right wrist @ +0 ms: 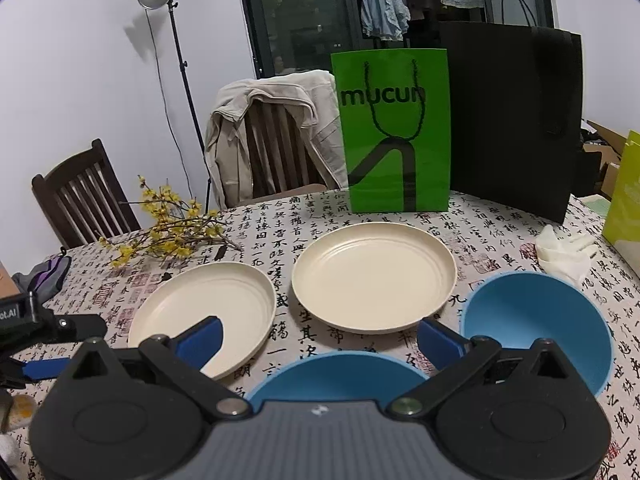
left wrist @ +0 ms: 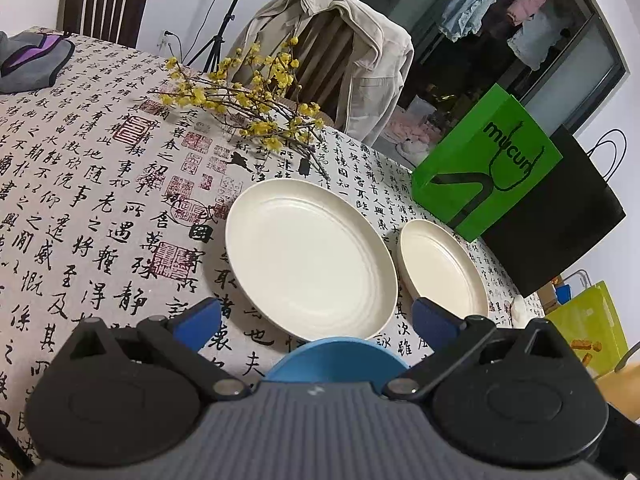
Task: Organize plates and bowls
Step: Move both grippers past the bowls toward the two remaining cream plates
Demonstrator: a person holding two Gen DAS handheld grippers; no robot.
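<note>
Nearest the right tool (right wrist: 318, 334), whose blue fingers are spread with nothing between them, sits a matte blue round bowl (right wrist: 336, 376), empty as far as its visible part shows. A second matte blue round bowl (right wrist: 536, 320) lies tilted to its right, also empty. Both look light and stiff, probably plastic or fibre composite, so pinching the rim wall should hold; the smooth finish may slip.

The left tool (left wrist: 316, 320) is likewise spread wide and carries nothing, hovering over a bowl's rim.

Beyond, two cream round shallow plates rest flat on the calligraphy-print surface (right wrist: 480, 240), just apart: the left plate (right wrist: 212, 308) and the right plate (right wrist: 372, 276), both bare. Their low upturned rims are likely the only place to grip, edge-on.

Farther back stand a green paper bag (right wrist: 396, 132) and yellow flowering twigs (right wrist: 168, 228).
</note>
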